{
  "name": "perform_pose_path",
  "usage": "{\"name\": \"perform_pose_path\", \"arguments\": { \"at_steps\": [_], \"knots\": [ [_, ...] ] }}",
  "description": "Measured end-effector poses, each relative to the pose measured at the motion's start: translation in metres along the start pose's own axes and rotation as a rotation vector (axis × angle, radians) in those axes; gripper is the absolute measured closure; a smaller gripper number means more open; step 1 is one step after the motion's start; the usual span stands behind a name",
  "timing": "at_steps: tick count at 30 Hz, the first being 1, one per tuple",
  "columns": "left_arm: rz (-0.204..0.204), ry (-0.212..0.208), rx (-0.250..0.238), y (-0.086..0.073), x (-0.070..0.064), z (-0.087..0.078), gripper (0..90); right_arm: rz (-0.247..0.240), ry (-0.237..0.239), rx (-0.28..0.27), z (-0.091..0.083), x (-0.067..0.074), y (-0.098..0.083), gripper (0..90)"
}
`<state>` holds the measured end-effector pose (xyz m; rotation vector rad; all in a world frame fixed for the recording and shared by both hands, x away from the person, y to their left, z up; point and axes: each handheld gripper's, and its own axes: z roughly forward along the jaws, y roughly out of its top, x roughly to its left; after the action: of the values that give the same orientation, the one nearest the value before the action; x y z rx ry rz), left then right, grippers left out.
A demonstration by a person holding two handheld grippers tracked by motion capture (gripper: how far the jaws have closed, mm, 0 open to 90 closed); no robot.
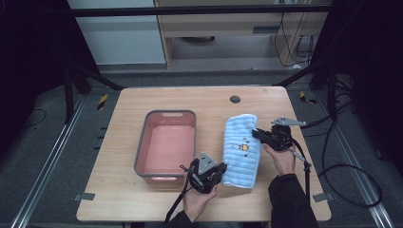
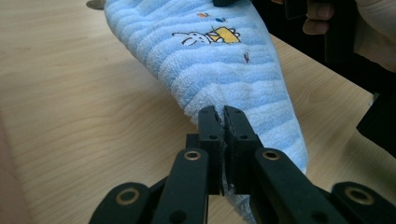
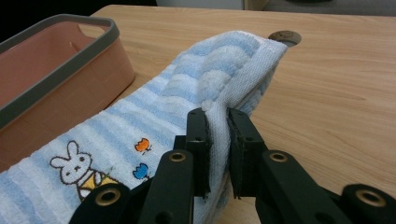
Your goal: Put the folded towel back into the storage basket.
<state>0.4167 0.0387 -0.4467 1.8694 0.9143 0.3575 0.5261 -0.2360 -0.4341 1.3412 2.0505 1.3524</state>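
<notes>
A light blue striped towel [image 1: 241, 149] with a rabbit picture lies folded lengthwise on the wooden table [image 1: 142, 199]. My left gripper [image 1: 220, 170] is shut on its near left corner; in the left gripper view the towel [image 2: 224, 60] bunches up between the jaws of the gripper [image 2: 223, 121]. My right gripper [image 1: 256, 133] is shut on the right edge near the far end. In the right gripper view a fold of the towel [image 3: 219, 79] is pinched in the gripper [image 3: 218, 122] and lifted off the table.
A pink tub [image 1: 140, 156] with a grey rim stands left of the towel, and in the right gripper view the tub [image 3: 56, 79] is beside the cloth. A round dark grommet [image 1: 235, 99] sits near the table's far edge. Cables trail to the right.
</notes>
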Motion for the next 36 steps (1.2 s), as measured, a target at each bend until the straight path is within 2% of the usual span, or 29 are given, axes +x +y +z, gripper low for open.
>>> {"name": "perform_pose_path", "arguments": {
  "at_steps": [6, 7, 9, 11, 12, 14, 16, 20, 29, 35, 36],
  "knots": [
    [0.019, -0.005, -0.015, 0.008, -0.001, -0.012, 86.1, -0.019, -0.006, -0.034, -0.012, 0.01, 0.01, 80.4],
    [0.025, -0.004, -0.015, 0.009, -0.002, -0.014, 86.1, -0.025, -0.007, -0.056, -0.014, 0.014, 0.014, 80.4],
    [0.035, -0.002, -0.018, 0.012, -0.002, -0.018, 86.1, -0.028, -0.007, -0.066, -0.015, 0.017, 0.016, 80.4],
    [0.036, 0.0, -0.025, 0.015, -0.001, -0.022, 86.1, -0.037, -0.01, -0.09, -0.018, 0.022, 0.02, 80.6],
    [0.038, 0.003, -0.03, 0.017, 0.0, -0.025, 86.1, -0.043, -0.009, -0.121, -0.022, 0.028, 0.025, 80.7],
    [0.039, 0.005, -0.039, 0.019, 0.001, -0.028, 86.1, -0.046, -0.01, -0.13, -0.023, 0.03, 0.026, 80.7],
    [0.038, 0.011, -0.048, 0.022, 0.003, -0.031, 86.2, -0.049, -0.005, -0.174, -0.028, 0.037, 0.034, 80.9],
    [0.044, 0.024, -0.062, 0.026, 0.006, -0.039, 86.2, -0.051, 0.004, -0.213, -0.029, 0.045, 0.042, 81.1],
    [0.061, 0.056, -0.096, 0.035, 0.015, -0.065, 86.2, -0.101, 0.004, -0.235, -0.023, 0.072, 0.065, 81.1],
    [0.067, 0.076, -0.108, 0.039, 0.019, -0.075, 86.2, -0.121, 0.001, -0.25, -0.022, 0.084, 0.075, 81.1],
    [0.067, 0.082, -0.115, 0.04, 0.02, -0.077, 86.2, -0.13, 0.0, -0.253, -0.021, 0.09, 0.079, 81.1]
  ]
}}
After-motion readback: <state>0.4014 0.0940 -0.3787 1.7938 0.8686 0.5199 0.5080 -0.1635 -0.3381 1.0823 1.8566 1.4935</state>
